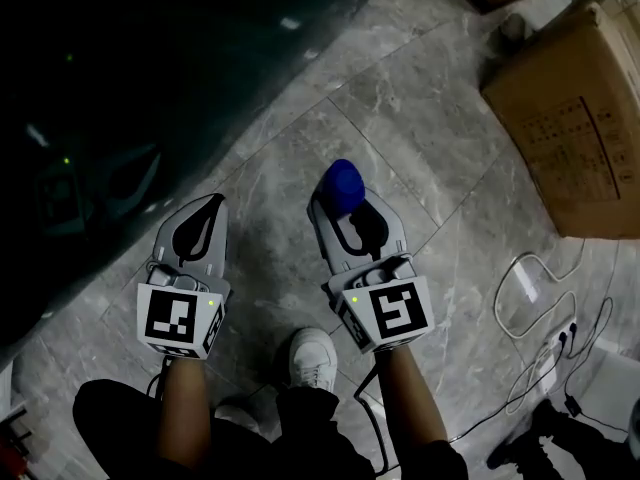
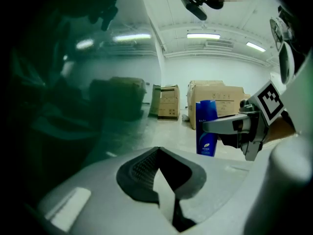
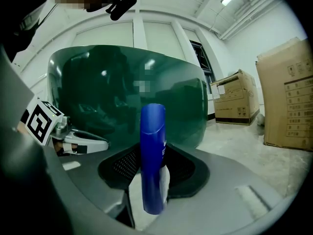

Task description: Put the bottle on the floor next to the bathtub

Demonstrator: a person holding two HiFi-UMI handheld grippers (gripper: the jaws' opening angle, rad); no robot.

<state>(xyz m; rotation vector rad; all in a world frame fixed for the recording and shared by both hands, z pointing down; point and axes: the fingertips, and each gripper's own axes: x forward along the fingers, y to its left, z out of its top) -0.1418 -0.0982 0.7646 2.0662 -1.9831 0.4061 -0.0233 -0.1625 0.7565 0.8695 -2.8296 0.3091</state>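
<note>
A blue bottle (image 1: 343, 184) stands upright between the jaws of my right gripper (image 1: 346, 204), which is shut on it over the grey marble floor (image 1: 400, 108). In the right gripper view the blue bottle (image 3: 153, 146) rises in front of the dark green bathtub (image 3: 112, 92). The bathtub (image 1: 120, 78) fills the upper left of the head view. My left gripper (image 1: 211, 202) hangs beside the tub's edge, shut and empty. The left gripper view shows the left gripper (image 2: 157, 152) with tips together, and the bottle (image 2: 206, 129) to its right, base close to the floor.
A large cardboard box (image 1: 570, 108) stands at the right, and more boxes (image 2: 215, 99) sit farther back. White cables and a power strip (image 1: 545, 348) lie at the lower right. The person's white shoe (image 1: 312, 356) is between the two arms.
</note>
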